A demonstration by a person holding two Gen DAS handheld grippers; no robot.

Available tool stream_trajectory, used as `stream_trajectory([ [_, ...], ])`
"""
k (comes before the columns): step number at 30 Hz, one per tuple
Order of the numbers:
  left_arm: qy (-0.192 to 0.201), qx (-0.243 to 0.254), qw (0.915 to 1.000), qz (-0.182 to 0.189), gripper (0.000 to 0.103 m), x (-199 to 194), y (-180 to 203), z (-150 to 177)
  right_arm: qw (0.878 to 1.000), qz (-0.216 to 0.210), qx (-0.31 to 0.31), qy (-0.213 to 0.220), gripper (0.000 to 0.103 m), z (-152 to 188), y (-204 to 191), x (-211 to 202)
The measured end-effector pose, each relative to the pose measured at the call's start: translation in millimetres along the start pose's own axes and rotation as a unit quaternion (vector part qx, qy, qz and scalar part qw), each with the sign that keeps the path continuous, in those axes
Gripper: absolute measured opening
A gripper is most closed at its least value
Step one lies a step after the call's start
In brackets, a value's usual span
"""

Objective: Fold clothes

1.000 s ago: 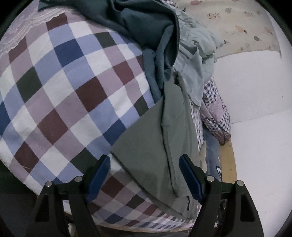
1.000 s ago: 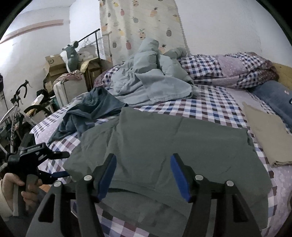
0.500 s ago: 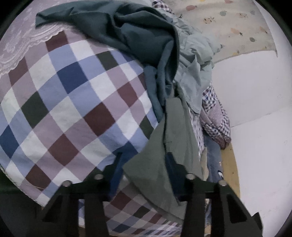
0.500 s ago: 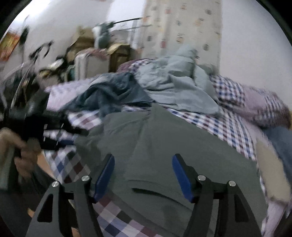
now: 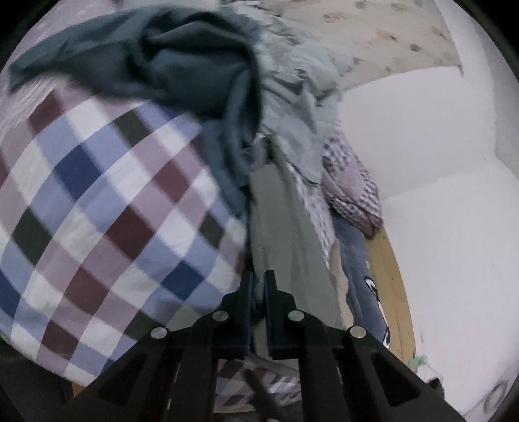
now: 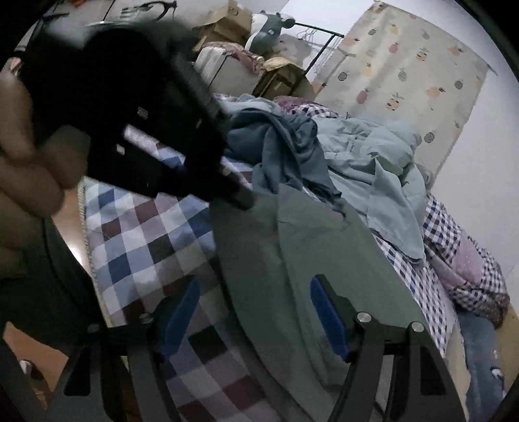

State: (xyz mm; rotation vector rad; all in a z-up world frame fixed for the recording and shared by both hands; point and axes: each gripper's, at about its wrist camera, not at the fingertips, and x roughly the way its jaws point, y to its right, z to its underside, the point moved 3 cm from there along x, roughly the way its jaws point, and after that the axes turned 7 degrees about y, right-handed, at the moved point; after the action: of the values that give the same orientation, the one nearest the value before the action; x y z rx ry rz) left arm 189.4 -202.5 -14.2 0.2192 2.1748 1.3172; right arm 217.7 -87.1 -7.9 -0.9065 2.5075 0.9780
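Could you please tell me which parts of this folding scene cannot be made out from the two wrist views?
- Left wrist view: the grey-green garment edge inside the left hand-held gripper is hidden by its closed fingers.
- Left wrist view: the dark teal garment is motion-blurred, so its type is unclear.
- Right wrist view: the checked bedsheet corner is blocked by the other gripper's black body and a hand.
- Right wrist view: the right hand-held gripper hovers open; the garment's near hem is cut off.

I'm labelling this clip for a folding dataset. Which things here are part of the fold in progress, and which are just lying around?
In the job:
- grey-green garment, spread on the checked bedsheet
- left gripper, shut on its edge
- right gripper, open over it

Lying about:
- dark teal garment
- pale blue heap
- folded beige piece, partly hidden
- cardboard boxes
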Motion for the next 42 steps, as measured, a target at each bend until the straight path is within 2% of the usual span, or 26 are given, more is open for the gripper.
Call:
stream_trajectory([
  [6, -0.012, -0.006, 0.9995, 0.03, 0.004, -4.1, 2.6, -2.1, 0.999, 0.044, -0.006, -0.002, 0.075, -10.2, 0.9, 25.6],
  [10, -0.005, -0.002, 0.9976, 0.069, 0.004, -14.2, 10.9, -5.5, 0.999, 0.046, 0.015, -0.008, 0.072, -17.1, 11.8, 37.7],
  [13, -0.009, -0.005, 0.9972, 0.074, 0.004, -10.3, 13.4, -5.1, 0.998, 0.057, 0.027, -0.02, 0.044, -20.7, 20.5, 48.1],
  [15, -0.012, -0.01, 0.997, 0.075, 0.004, -8.7, 12.7, -5.8, 0.997, 0.06, 0.033, -0.03, 0.034, -21.8, 25.5, 56.1],
  [17, -0.011, -0.015, 0.9972, 0.073, 0.004, -9.8, 10.3, -7.9, 0.997, 0.058, 0.034, -0.034, 0.018, -22.3, 27.9, 60.6],
  [19, -0.012, -0.019, 0.9971, 0.073, 0.004, -10.3, 8.0, -8.9, 0.997, 0.06, 0.038, -0.033, 0.007, -23.9, 30.6, 61.4],
  [23, -0.003, 0.008, 0.9986, 0.052, 0.004, -9.9, 15.3, -10.4, 0.996, 0.056, 0.071, -0.022, 0.004, -29.5, 43.8, 53.7],
  [26, -0.002, 0.034, 0.9986, 0.042, 0.023, -8.7, 23.9, -13.0, 0.993, 0.052, 0.102, -0.014, 0.004, -34.9, 58.6, 46.2],
  [28, 0.001, 0.026, 0.9985, 0.049, 0.058, -9.2, 25.0, -16.9, 0.992, 0.05, 0.118, -0.01, 0.004, -38.4, 67.6, 42.0],
  [31, 0.001, 0.007, 0.9981, 0.061, 0.08, -8.9, 25.3, -26.5, 0.99, 0.05, 0.129, -0.001, 0.003, -43.1, 77.4, 35.0],
  [37, -0.024, 0.029, 0.9965, 0.075, 0.083, 16.7, 50.8, -59.9, 0.988, 0.042, 0.147, 0.01, 0.003, -47.9, 87.1, 23.1],
  [42, -0.074, 0.068, 0.9936, 0.052, 0.083, 65.8, 64.3, -81.9, 0.987, 0.031, 0.156, 0.017, 0.003, -51.0, 90.0, 11.6],
])
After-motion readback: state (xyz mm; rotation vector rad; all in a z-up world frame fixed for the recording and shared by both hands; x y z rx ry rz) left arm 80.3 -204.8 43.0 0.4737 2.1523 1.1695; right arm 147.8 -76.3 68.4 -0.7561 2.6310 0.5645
